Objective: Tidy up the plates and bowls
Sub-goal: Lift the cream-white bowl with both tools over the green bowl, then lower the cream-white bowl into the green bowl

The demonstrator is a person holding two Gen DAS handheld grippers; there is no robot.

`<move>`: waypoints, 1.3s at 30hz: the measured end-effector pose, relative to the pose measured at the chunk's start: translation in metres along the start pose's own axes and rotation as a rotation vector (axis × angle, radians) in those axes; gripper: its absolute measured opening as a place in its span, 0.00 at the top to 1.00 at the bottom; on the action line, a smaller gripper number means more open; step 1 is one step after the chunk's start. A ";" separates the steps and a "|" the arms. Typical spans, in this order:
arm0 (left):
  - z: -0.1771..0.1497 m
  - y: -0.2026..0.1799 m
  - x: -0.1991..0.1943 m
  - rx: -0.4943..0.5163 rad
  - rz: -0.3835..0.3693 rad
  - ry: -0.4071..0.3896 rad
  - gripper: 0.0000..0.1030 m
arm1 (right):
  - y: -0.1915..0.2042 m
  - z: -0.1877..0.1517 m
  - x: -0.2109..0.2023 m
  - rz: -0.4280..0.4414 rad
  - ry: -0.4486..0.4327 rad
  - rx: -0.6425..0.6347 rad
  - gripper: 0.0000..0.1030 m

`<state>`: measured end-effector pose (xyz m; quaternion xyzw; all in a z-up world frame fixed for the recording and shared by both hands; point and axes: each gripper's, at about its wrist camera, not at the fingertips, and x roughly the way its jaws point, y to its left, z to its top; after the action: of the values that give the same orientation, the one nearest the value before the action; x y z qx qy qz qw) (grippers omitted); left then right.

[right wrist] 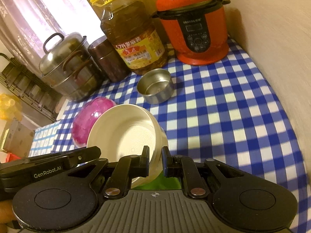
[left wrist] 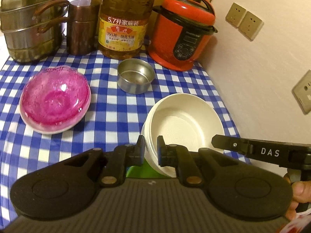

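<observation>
2 grippers held 1 white bowl (left wrist: pixel 186 120) between them, clear of the blue checked tablecloth (left wrist: pixel 108 116). Going left to right in the left wrist view: a steel steamer pot (left wrist: pixel 33 25) stood at 10 o'clock, with a brown canister (left wrist: pixel 81 27) just beside it. Below them, at 9 o'clock, a pink glass bowl (left wrist: pixel 55 99) sat nested on a white one. A big oil bottle (left wrist: pixel 126 23) rose at 12 o'clock with a small steel bowl (left wrist: pixel 136 78) in front of it, and a red pressure cooker (left wrist: pixel 184 33) stood at 1 o'clock, near the wall.

The left gripper (left wrist: pixel 151 151) was closed almost fully on the white bowl's near-left rim, 1 finger inside the wall and 1 outside. The right gripper (right wrist: pixel 155 162) was pinched just as tightly on the opposite rim, and its finger reached in from 3 o'clock in the left wrist view. The bowl hung tilted, its mouth toward the cameras, with something green (right wrist: pixel 165 182) showing beneath it that could not be identified.

By my reading, the step in hand was carrying the white bowl toward a stack. The pink bowl at 9 o'clock looked the likely target, though the steel bowl was also free. The next move would call for both hands to travel together, level the bowl, lower it squarely and release both rims at once.
</observation>
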<state>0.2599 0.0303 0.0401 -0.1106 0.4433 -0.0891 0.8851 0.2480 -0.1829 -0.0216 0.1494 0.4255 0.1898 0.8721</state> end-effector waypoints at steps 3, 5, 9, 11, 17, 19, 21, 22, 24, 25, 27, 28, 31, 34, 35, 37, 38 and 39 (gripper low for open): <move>-0.013 -0.003 -0.007 -0.004 -0.006 0.006 0.89 | -0.002 -0.013 -0.007 0.004 0.010 0.011 0.87; -0.021 -0.004 -0.009 -0.011 -0.010 0.015 0.89 | -0.004 -0.021 -0.010 0.005 0.017 0.021 0.87; -0.037 -0.005 -0.009 -0.017 -0.007 0.034 0.89 | -0.005 -0.034 -0.012 -0.003 0.031 0.026 0.88; -0.043 -0.005 -0.009 -0.021 -0.005 0.042 0.89 | -0.005 -0.040 -0.011 -0.008 0.040 0.023 0.88; -0.055 -0.002 -0.005 -0.026 0.002 0.064 0.89 | -0.007 -0.050 -0.006 -0.016 0.058 0.015 0.88; -0.058 0.000 -0.002 -0.028 0.004 0.071 0.89 | -0.008 -0.052 -0.004 -0.018 0.064 0.011 0.88; -0.061 0.002 0.000 -0.030 0.005 0.081 0.89 | -0.007 -0.054 -0.001 -0.022 0.069 0.004 0.88; -0.063 0.003 0.002 -0.030 0.007 0.086 0.89 | -0.006 -0.056 0.000 -0.025 0.072 -0.001 0.88; -0.066 0.005 0.005 -0.030 0.011 0.094 0.89 | -0.005 -0.058 0.003 -0.030 0.078 -0.008 0.88; -0.067 0.006 0.006 -0.029 0.013 0.097 0.89 | -0.005 -0.059 0.005 -0.033 0.082 -0.013 0.88; -0.068 0.006 0.009 -0.024 0.020 0.102 0.89 | -0.005 -0.061 0.009 -0.038 0.090 -0.021 0.88; -0.069 0.006 0.010 -0.021 0.024 0.104 0.89 | -0.006 -0.063 0.011 -0.039 0.095 -0.020 0.88; -0.070 0.007 0.013 -0.022 0.022 0.112 0.89 | -0.008 -0.065 0.016 -0.045 0.108 -0.016 0.88; -0.071 0.008 0.017 -0.019 0.024 0.120 0.89 | -0.009 -0.067 0.020 -0.049 0.117 -0.019 0.88; -0.071 0.008 0.018 -0.017 0.026 0.122 0.89 | -0.009 -0.067 0.020 -0.051 0.117 -0.021 0.88; -0.072 0.008 0.020 -0.010 0.030 0.127 0.89 | -0.009 -0.068 0.022 -0.056 0.119 -0.027 0.88; -0.072 0.007 0.020 -0.007 0.032 0.129 0.89 | -0.009 -0.068 0.022 -0.058 0.120 -0.029 0.88; -0.073 0.007 0.021 -0.007 0.034 0.131 0.89 | -0.008 -0.068 0.023 -0.060 0.121 -0.032 0.88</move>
<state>0.2142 0.0235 -0.0203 -0.1000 0.5024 -0.0796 0.8551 0.2081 -0.1729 -0.0815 0.1111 0.4785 0.1790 0.8525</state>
